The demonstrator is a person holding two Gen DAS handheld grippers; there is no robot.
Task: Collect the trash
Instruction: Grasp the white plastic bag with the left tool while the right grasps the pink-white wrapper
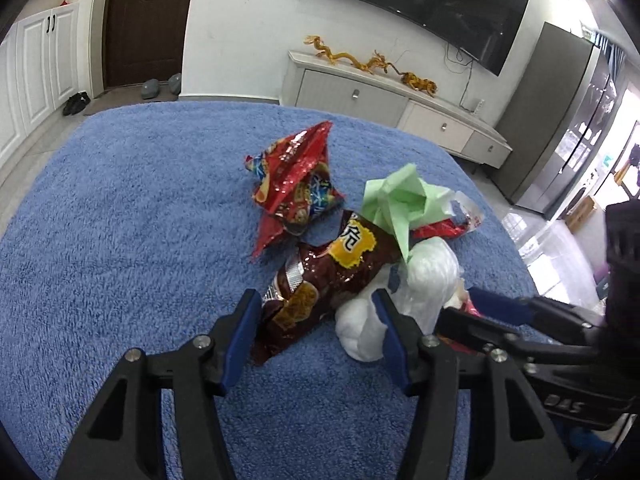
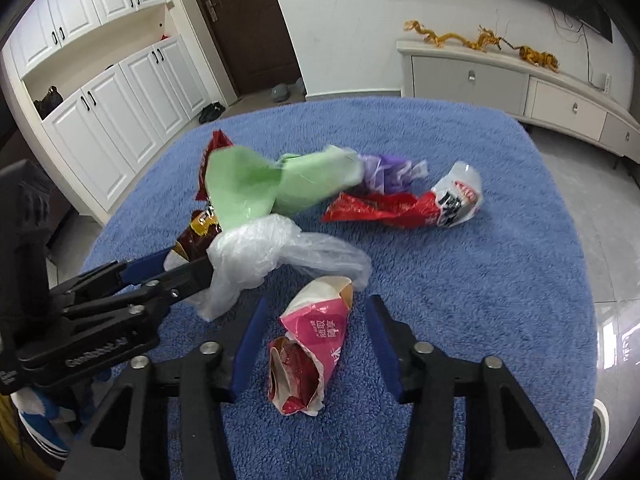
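Note:
Crumpled trash lies on a blue fluffy cover (image 1: 120,220). In the left wrist view my left gripper (image 1: 316,314) stands open astride a brown snack bag (image 1: 320,276). Its left pad is at the bag's edge and its right finger (image 1: 390,332) is against a white plastic bag (image 1: 428,268). A red snack bag (image 1: 292,184) and green paper (image 1: 396,200) lie beyond. In the right wrist view my right gripper (image 2: 316,342) is open around a pink and white wrapper (image 2: 312,340), with gaps on both sides. The left gripper (image 2: 188,262) reaches in from the left, beside the white plastic bag (image 2: 272,252).
Purple plastic (image 2: 384,172) and a red and white wrapper (image 2: 400,208) lie further back on the blue cover (image 2: 480,280). Behind stand a low white TV cabinet (image 1: 400,100) with golden dragon figures, a dark door (image 2: 248,20) and white cupboards (image 2: 120,120). Shoes sit on the floor.

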